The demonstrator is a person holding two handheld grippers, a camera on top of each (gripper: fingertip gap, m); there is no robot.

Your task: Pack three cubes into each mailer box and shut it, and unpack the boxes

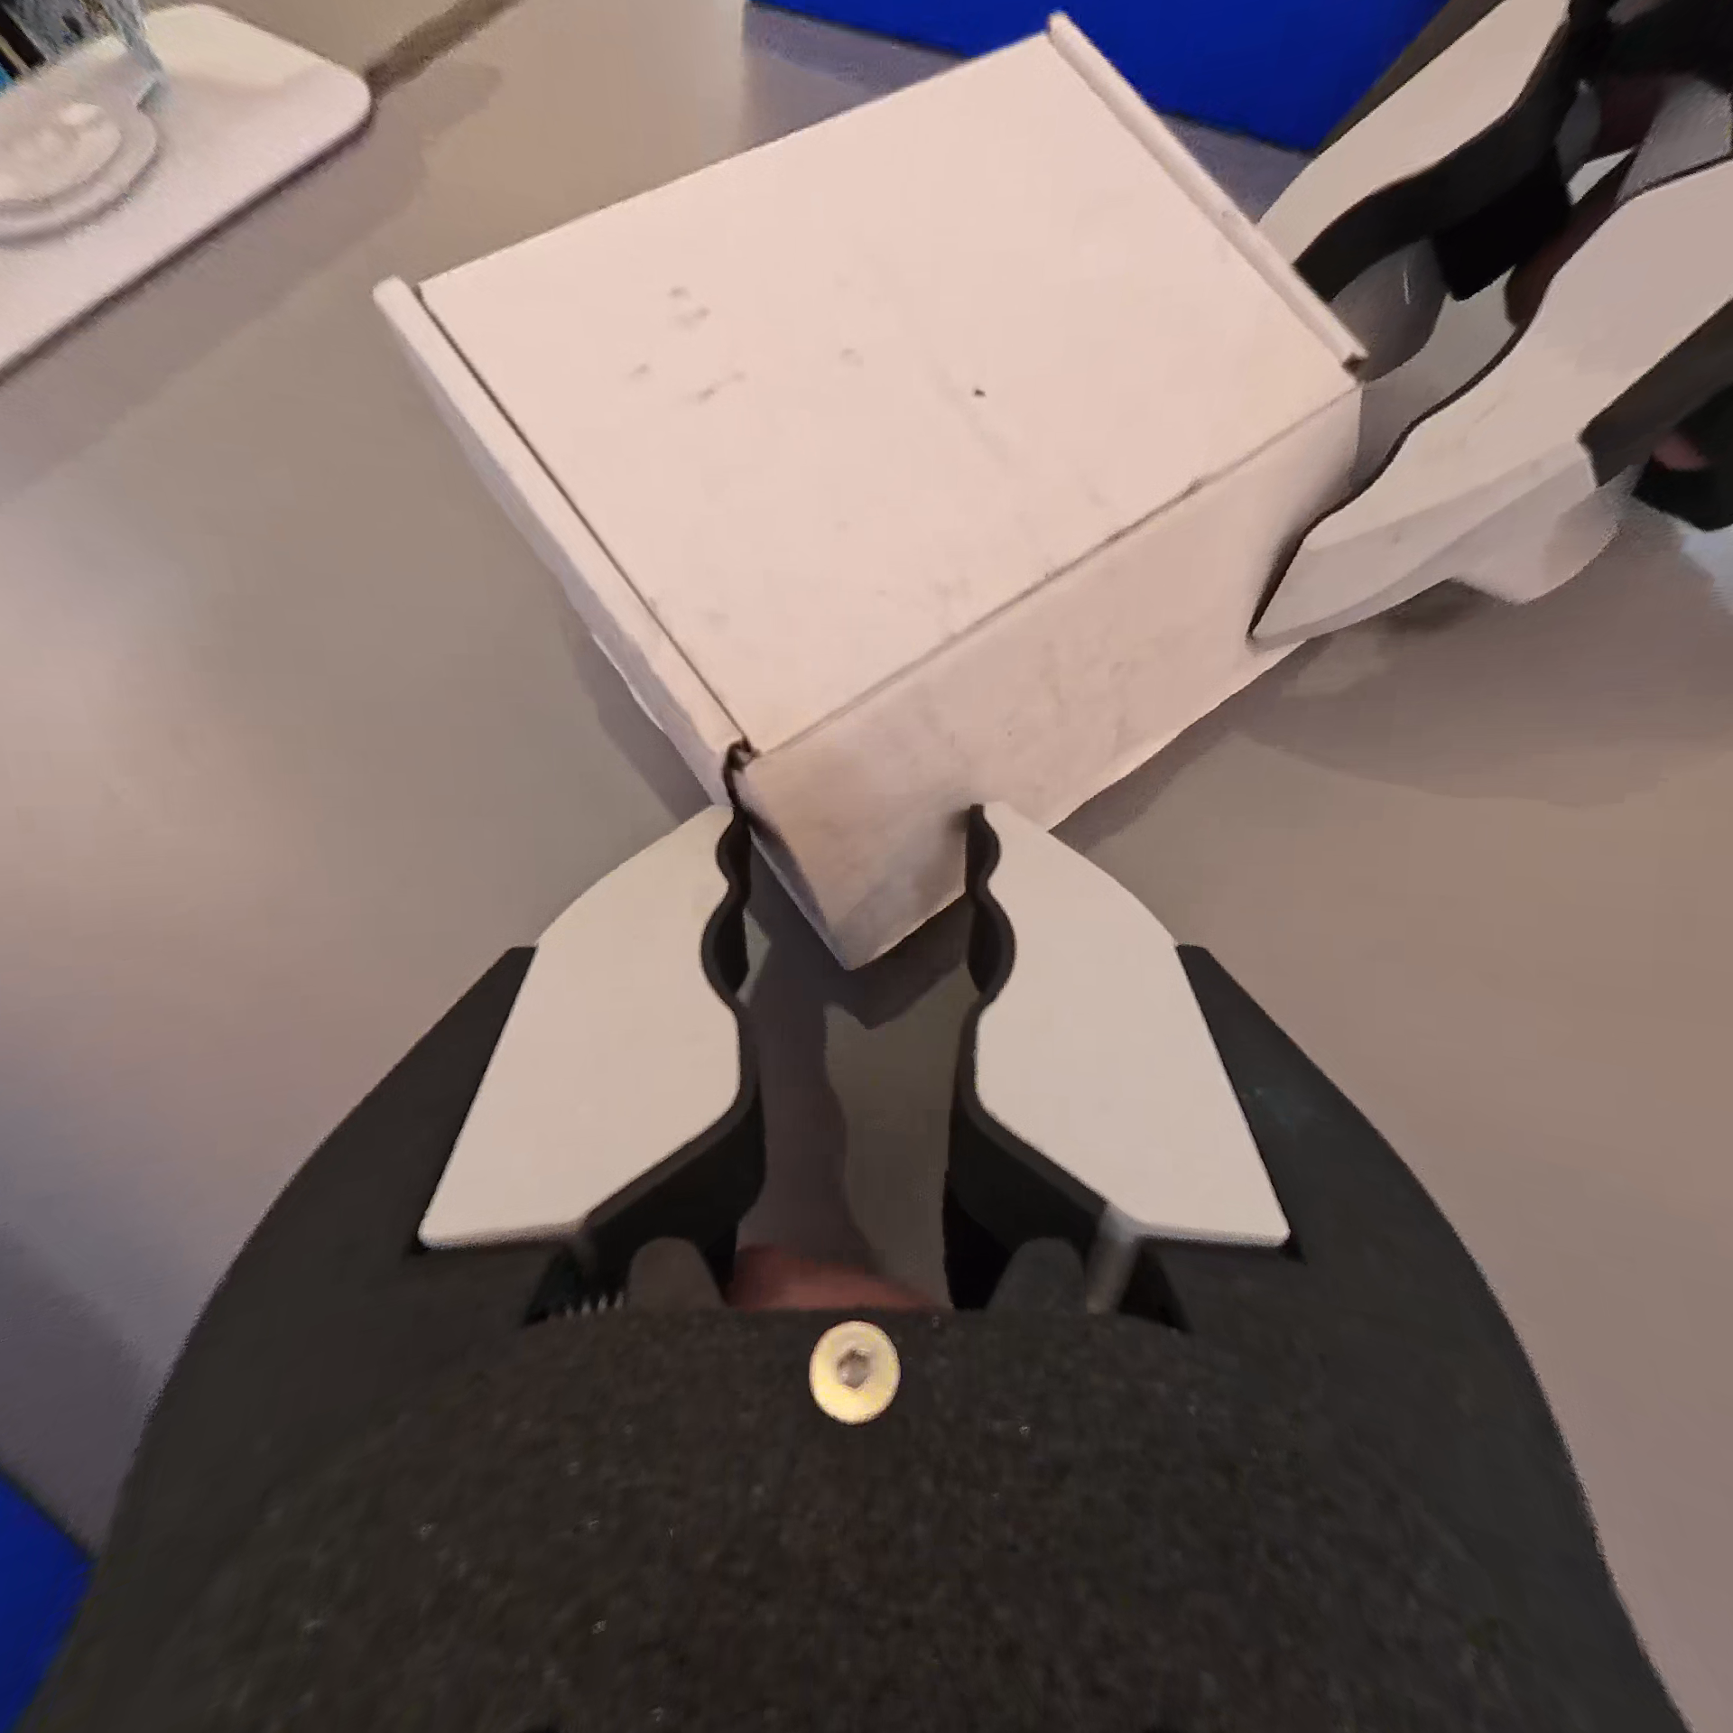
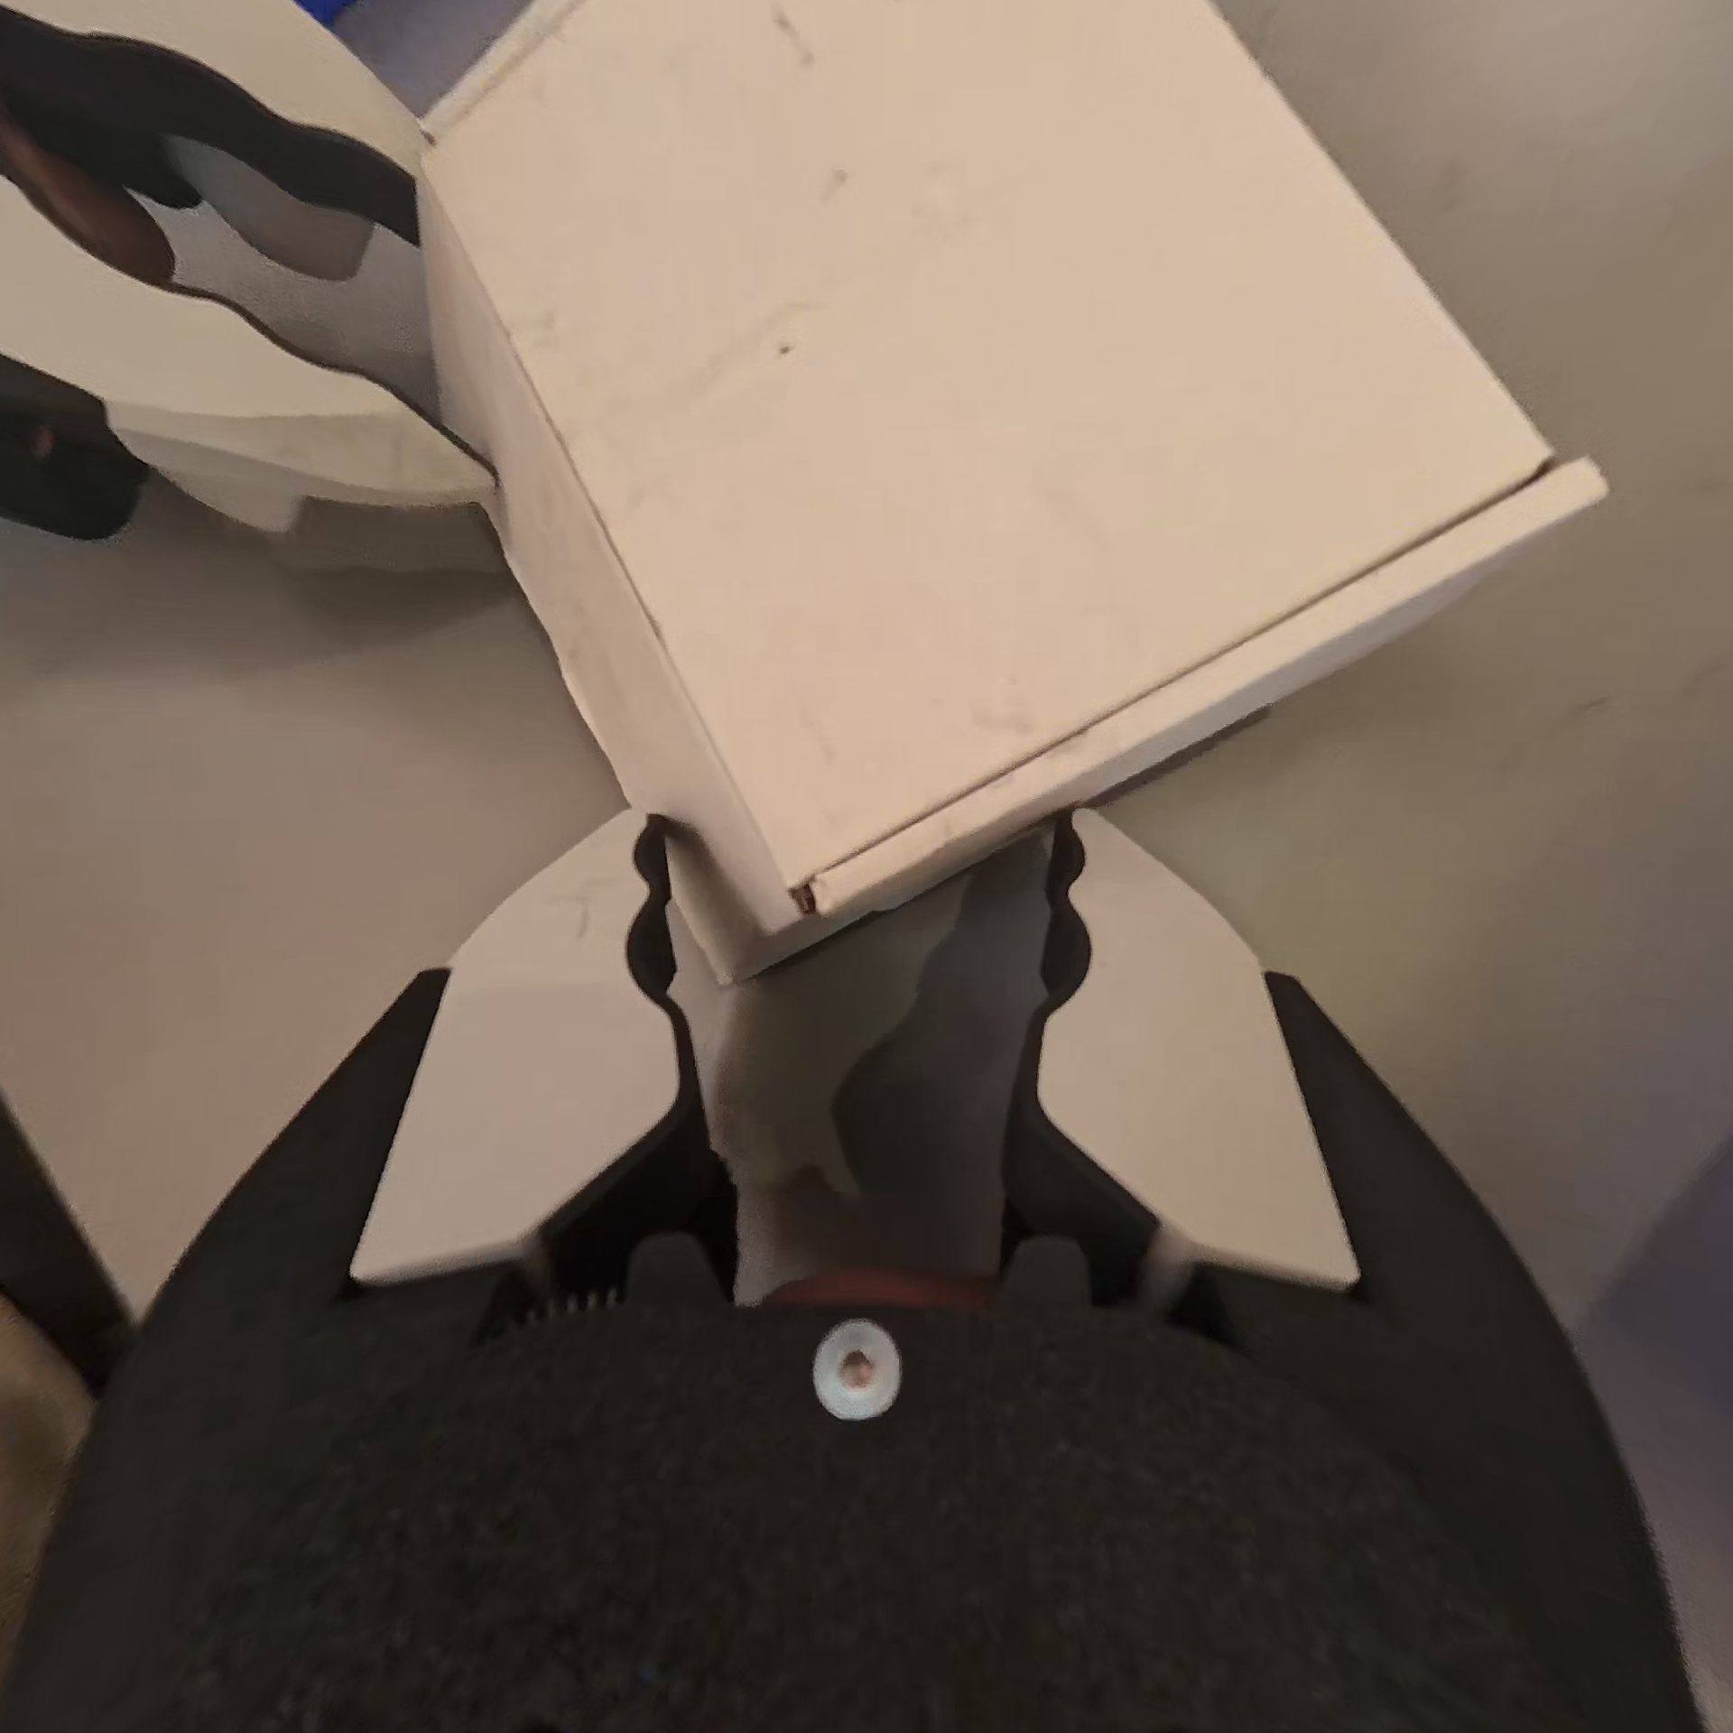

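A closed white mailer box (image 1: 872, 469) sits cornerwise between the left gripper (image 1: 855, 825) and right gripper (image 2: 863, 830), each one's fingers apart, straddling an opposite corner.

The mailer box (image 1: 872, 450) is matt, scuffed white cardboard on a smooth, matt grey table (image 1: 234, 750).

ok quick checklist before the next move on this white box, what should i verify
1. Lid of the white mailer box shut flat: ok.
2. Left gripper straddles a box corner: ok, though firm contact cannot be told.
3. Right gripper straddles the opposite corner: ok.
4. Both grippers' jaws apart, not clamped shut: ok.
5. Three cubes inside: cannot tell, box closed.
6. Box flat on the grey table: cannot tell.
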